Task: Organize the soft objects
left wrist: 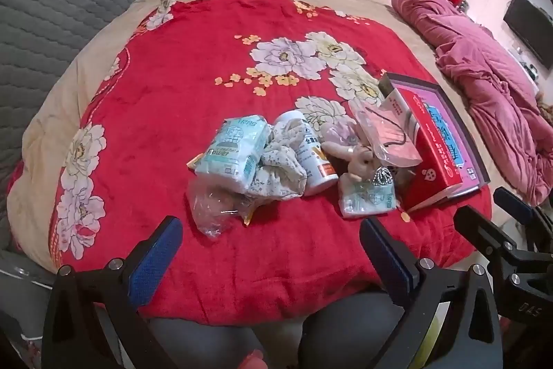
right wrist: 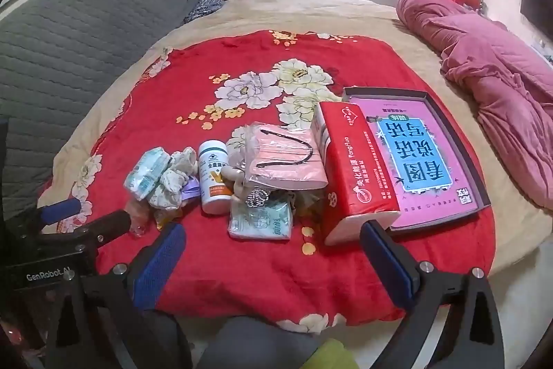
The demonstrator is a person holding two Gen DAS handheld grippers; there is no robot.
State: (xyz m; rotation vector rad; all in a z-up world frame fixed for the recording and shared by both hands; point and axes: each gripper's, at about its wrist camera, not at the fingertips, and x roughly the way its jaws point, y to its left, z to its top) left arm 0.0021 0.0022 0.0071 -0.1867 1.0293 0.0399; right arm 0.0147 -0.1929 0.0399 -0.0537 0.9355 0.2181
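Observation:
A pile lies on the red floral blanket (left wrist: pixel 207 64): a light-blue tissue pack (left wrist: pixel 231 154) (right wrist: pixel 147 177), a crumpled floral cloth (left wrist: pixel 280 168) (right wrist: pixel 172 182), a white bottle (left wrist: pixel 311 161) (right wrist: pixel 214 182), a small plush bunny (left wrist: pixel 359 161), a bag of pink masks (left wrist: pixel 387 134) (right wrist: pixel 283 161) and a flat tissue packet (left wrist: pixel 366 201) (right wrist: pixel 261 220). My left gripper (left wrist: pixel 271 260) hovers open in front of the pile, empty. Further right, my right gripper (right wrist: pixel 273 261) is open and empty too, just short of the flat packet.
A red tissue box (right wrist: pixel 352 178) leans against a pink book in a dark tray (right wrist: pixel 421 161) at the right. A clear plastic bag (left wrist: pixel 214 210) lies near the left fingers. A pink quilt (right wrist: pixel 501 92) is bunched at the far right. A grey padded headboard (right wrist: pixel 69 57) stands left.

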